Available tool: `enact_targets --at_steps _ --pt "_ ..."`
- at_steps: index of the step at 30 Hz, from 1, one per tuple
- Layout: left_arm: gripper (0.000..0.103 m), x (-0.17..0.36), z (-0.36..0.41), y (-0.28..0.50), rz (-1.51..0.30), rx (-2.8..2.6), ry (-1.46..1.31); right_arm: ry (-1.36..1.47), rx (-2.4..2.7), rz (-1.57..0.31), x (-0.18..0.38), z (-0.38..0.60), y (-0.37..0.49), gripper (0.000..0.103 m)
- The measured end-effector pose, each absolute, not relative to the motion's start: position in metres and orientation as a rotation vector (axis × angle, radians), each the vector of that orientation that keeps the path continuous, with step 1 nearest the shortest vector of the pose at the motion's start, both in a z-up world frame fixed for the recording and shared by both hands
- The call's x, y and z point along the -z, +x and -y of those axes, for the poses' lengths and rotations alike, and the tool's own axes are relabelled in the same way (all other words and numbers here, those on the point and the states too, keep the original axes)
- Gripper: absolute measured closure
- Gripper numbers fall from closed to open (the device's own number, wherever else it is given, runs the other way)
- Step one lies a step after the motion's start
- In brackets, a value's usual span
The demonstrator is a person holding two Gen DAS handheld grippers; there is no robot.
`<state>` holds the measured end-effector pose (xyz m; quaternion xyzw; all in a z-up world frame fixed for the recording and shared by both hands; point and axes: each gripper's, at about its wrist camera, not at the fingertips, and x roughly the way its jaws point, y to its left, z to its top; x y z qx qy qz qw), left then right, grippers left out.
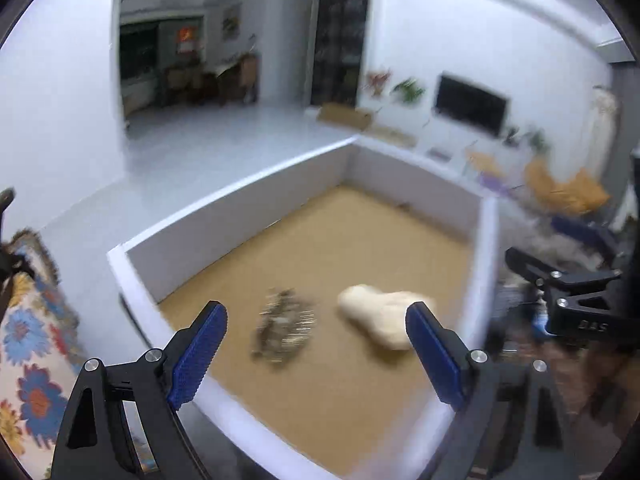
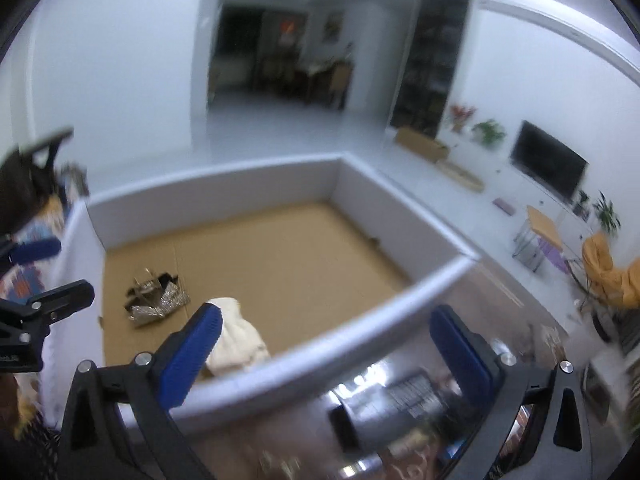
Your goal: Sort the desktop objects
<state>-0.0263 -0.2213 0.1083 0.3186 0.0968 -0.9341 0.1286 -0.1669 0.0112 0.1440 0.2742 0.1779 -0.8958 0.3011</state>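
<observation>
The left gripper (image 1: 316, 344) stands with its blue-padded jaws spread wide and nothing between them. It hangs above the near end of a white-walled box (image 1: 224, 216) with a brown cardboard floor. Framed between its fingers lie two things on that floor: a glittery silver-and-dark object (image 1: 282, 330), blurred, toward 11 o'clock from the gripper's midpoint, and a cream-white soft bundle (image 1: 380, 314) toward 1 o'clock, its near end just behind the right-hand pad. The two are near each other but apart. At 9 o'clock, outside the box, a flower-patterned cloth (image 1: 32, 344) shows.

The right gripper (image 2: 326, 354) is likewise fully parted and holds nothing. It hovers over the box's near wall (image 2: 320, 344), which runs across between its fingers. The cream bundle (image 2: 236, 340) lies just inside that wall, at 10 o'clock from the gripper's midpoint, partly hidden by the left-hand pad. The glittery object (image 2: 158, 298) sits further toward 10 o'clock, near the box's left wall. Below, at 6 o'clock, a shiny reflective surface (image 2: 400, 400) is too blurred to make out. At 3 o'clock, far off, a wall-mounted television (image 2: 548, 168) is visible.
</observation>
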Motion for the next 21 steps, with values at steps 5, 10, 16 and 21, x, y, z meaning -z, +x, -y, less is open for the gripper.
enact_targets --at_steps 5,10,16,21 --pt "0.0 -0.123 0.139 0.007 -0.213 2.949 0.873 0.75 2.49 -0.352 -0.139 -0.119 -0.119 0.0" --pt "0.0 -0.097 0.067 0.027 -0.147 3.048 1.083 1.03 2.529 -0.385 -0.072 -0.228 -0.083 0.0" --pt "0.0 -0.045 -0.012 0.036 0.093 3.038 1.284 1.249 2.542 -0.373 -0.018 -0.314 -0.045 0.0" --pt "0.0 -0.023 -0.037 0.039 0.27 3.005 1.285 1.294 2.523 -0.361 0.005 -0.337 -0.018 0.0"
